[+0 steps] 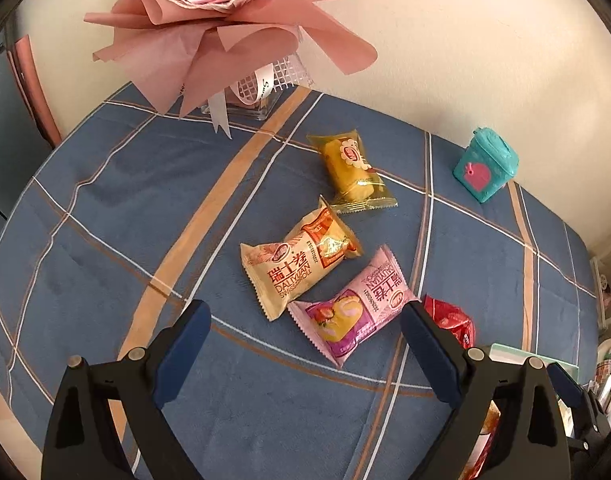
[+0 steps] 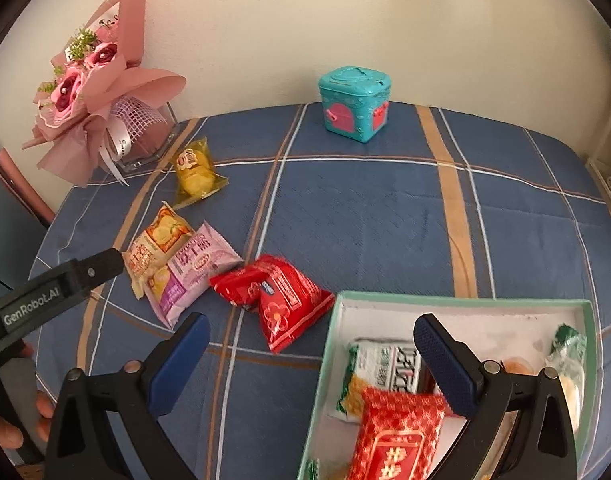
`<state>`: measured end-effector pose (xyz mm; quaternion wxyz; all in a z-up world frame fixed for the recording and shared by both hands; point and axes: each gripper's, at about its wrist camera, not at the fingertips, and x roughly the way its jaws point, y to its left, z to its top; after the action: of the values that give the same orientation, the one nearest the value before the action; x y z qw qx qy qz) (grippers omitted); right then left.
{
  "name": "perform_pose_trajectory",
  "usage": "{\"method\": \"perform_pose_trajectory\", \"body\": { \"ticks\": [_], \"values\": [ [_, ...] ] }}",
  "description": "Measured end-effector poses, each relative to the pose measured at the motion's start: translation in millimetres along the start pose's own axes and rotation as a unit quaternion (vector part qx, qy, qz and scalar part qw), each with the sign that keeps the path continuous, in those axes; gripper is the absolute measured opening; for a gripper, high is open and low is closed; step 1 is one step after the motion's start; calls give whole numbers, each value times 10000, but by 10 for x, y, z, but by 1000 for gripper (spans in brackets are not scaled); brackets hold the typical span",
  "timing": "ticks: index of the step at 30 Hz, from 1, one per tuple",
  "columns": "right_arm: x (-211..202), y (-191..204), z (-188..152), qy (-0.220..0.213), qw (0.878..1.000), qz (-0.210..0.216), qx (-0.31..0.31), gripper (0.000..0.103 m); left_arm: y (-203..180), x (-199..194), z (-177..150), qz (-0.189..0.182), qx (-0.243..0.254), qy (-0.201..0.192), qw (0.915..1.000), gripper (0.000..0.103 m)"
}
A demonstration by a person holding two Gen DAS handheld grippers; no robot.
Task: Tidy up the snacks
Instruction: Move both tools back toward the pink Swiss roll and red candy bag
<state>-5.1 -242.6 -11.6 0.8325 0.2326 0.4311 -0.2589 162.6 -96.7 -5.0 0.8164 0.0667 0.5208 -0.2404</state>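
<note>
4 light, crinkly, slippery snack packets (image 1: 301, 267) left; my left tool (image 1: 305, 344) and right tool (image 2: 311, 360) gape empty; pinch mid-body, gently.

Snack packets (image 2: 225, 276) left of box (image 2: 593, 320)

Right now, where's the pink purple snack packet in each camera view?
Left wrist: pink purple packet lies low centre, between the open fingers.
Right wrist: same packet lies left of centre, beside the red packet.
Shared landmark: teal box near the wall.
</note>
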Motion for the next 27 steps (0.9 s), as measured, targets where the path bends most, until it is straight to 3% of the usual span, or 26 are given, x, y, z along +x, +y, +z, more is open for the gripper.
{"method": "perform_pose_trajectory", "body": {
  "ticks": [8,16,27],
  "values": [
    [163,111,97,84,9995,-105,-299,103,-69,225,52,-33,-46,247,9997,96],
    [295,151,131,198,9990,-64,-403,102,-175,317,110,-12,149,231,9996,96],
    [580,136,199,316,9990,41,-306,86,-475,561,99,-203,701,265,9970,92]
  ]
}}
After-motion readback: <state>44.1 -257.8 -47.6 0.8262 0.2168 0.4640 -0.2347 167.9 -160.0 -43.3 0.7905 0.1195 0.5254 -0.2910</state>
